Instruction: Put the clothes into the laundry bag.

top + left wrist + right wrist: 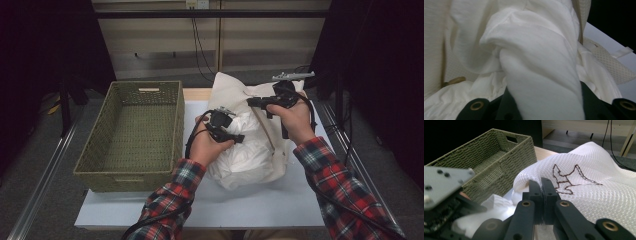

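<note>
Fingers of the right gripper are pressed together on the edge of a white mesh bag in the right gripper view, with a thin fold of its fabric pinched between them. A brown stitched outline sits on the bag just beyond the jaws. A green woven basket stands past the bag's edge, and the grey plate of the left gripper shows at the lower left over crumpled white cloth.

From the left gripper view, a thick roll of that white cloth runs between the two black jaws and fills the gap, the jaws clamped on its sides. The mesh bag lies around it, at the left and right of the cloth.

Seen from the high view, the bag stands on the white table, just right of the basket. The right gripper holds the bag's upper edge, and the left gripper is lower, at the bag's mouth, gripping the white cloth that bulges out of it. Both forearms wear red plaid sleeves. The basket sits at the table's left edge, close beside the bag.
</note>
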{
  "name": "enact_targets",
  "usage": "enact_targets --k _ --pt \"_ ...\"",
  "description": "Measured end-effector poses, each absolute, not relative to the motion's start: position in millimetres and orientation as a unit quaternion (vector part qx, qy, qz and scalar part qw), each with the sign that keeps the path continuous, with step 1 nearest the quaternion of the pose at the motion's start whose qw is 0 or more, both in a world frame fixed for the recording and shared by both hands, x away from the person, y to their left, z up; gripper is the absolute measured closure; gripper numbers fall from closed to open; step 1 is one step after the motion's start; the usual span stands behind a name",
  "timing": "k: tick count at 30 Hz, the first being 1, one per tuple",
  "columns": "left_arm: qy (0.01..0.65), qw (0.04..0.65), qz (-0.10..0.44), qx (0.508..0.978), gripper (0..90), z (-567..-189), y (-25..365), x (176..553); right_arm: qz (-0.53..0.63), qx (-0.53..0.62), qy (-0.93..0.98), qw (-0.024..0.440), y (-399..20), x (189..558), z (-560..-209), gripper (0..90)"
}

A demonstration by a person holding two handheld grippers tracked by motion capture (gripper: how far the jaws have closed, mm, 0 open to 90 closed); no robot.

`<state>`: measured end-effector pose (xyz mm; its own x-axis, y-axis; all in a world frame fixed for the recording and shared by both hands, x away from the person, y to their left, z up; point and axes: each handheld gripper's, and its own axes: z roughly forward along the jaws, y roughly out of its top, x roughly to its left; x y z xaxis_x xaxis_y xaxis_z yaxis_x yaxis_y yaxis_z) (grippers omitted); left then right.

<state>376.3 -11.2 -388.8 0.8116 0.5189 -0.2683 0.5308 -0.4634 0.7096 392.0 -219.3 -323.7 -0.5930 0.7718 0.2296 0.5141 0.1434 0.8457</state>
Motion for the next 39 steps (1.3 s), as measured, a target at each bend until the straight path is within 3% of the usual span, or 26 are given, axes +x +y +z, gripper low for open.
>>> enact_targets --k 13,22,26,28,31,35,39 --pt "0.378 0.419 0.027 0.825 75.9 -388.3 2.7 386.6 0.494 0.429 0.746 0.123 -225.8 387.9 -321.4 89.2" --pt "0.379 0.429 0.058 0.818 72.6 -386.6 4.8 388.7 0.497 0.432 0.742 0.126 -226.7 387.7 -320.7 89.2" --pt "0.369 0.427 0.056 0.824 62.3 -393.6 3.2 386.5 0.489 0.432 0.747 0.128 -225.3 388.2 -324.0 89.2" --pt "0.373 0.438 0.059 0.816 41.0 -392.9 3.8 384.0 0.488 0.435 0.746 0.128 -227.0 388.6 -325.1 89.2" --pt "0.376 0.439 0.069 0.813 24.8 -389.7 5.7 379.7 0.486 0.438 0.746 0.129 -228.9 389.5 -326.5 89.2" --pt "0.38 0.419 0.083 0.821 11.4 -385.9 12.4 374.3 0.485 0.44 0.745 0.13 -229.3 389.9 -326.9 89.2" --pt "0.378 0.403 0.069 0.831 8.8 -393.5 15.7 368.9 0.481 0.439 0.747 0.131 -229.5 389.9 -327.0 89.2"
